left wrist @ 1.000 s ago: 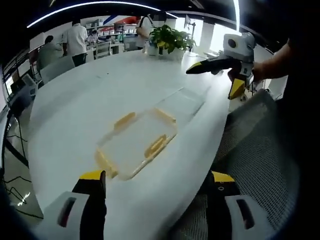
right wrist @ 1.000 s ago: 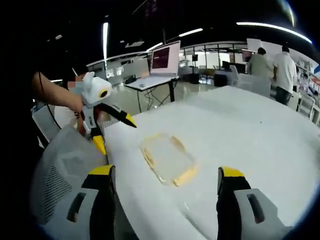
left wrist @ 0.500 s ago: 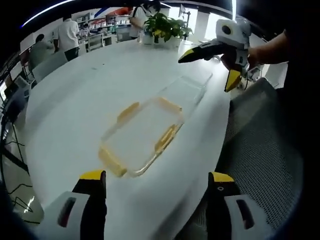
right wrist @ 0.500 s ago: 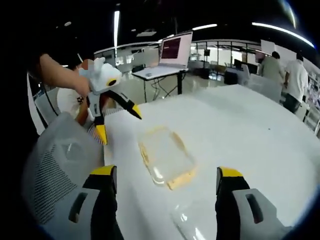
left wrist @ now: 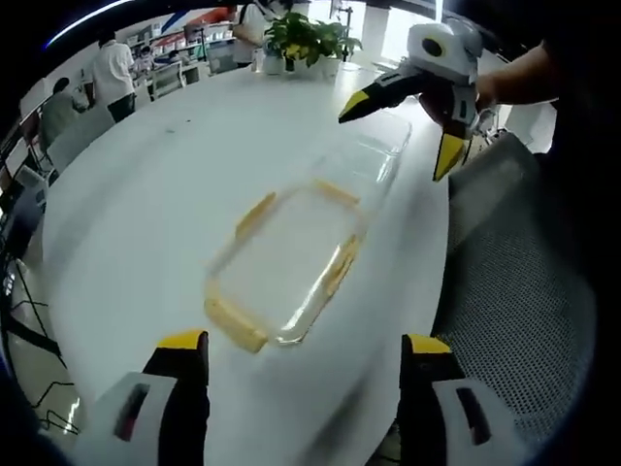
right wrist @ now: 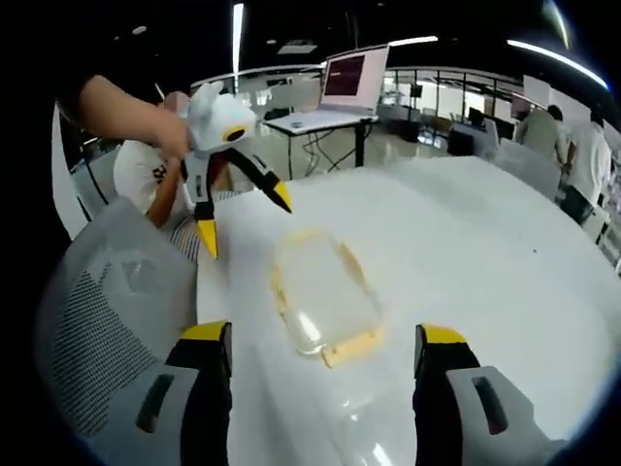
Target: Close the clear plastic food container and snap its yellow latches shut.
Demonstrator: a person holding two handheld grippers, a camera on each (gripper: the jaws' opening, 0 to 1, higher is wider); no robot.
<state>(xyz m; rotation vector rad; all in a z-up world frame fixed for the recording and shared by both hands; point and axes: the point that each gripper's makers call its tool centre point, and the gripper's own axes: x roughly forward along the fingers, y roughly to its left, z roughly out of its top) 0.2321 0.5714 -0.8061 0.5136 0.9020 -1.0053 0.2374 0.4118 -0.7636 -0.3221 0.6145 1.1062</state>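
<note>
**Both grippers held open above the table, the container parts apart**

In your left gripper view, the left gripper (left wrist: 301, 393) has its yellow-tipped jaws spread wide with nothing between them, held above the near edge of the white table (left wrist: 146, 204). Just ahead of it the yellow-latched lid (left wrist: 286, 267) lies flat on the table, its four yellow latches (left wrist: 233, 325) standing out from its sides. Just beyond the lid's far end sits the clear container base (left wrist: 374, 155), open and close to the right edge of the table. Your right gripper (left wrist: 403, 126) comes in from the upper right above that base, jaws parted and empty, with a hand around its body.

In your right gripper view, the right gripper's own jaws (right wrist: 315, 388) rise wide apart at the bottom, holding nothing. The lid (right wrist: 325, 296) lies ahead on the table, and the left gripper (right wrist: 243, 214) hangs above its far left corner, jaws open. A grey mesh chair (right wrist: 107, 320) stands at the left. A laptop (right wrist: 349, 83) sits on a far desk; its screen text is too small to read. Potted plants (left wrist: 306, 39) stand at the table's far end, and people stand further back. No brand or label can be read on the container.
</note>
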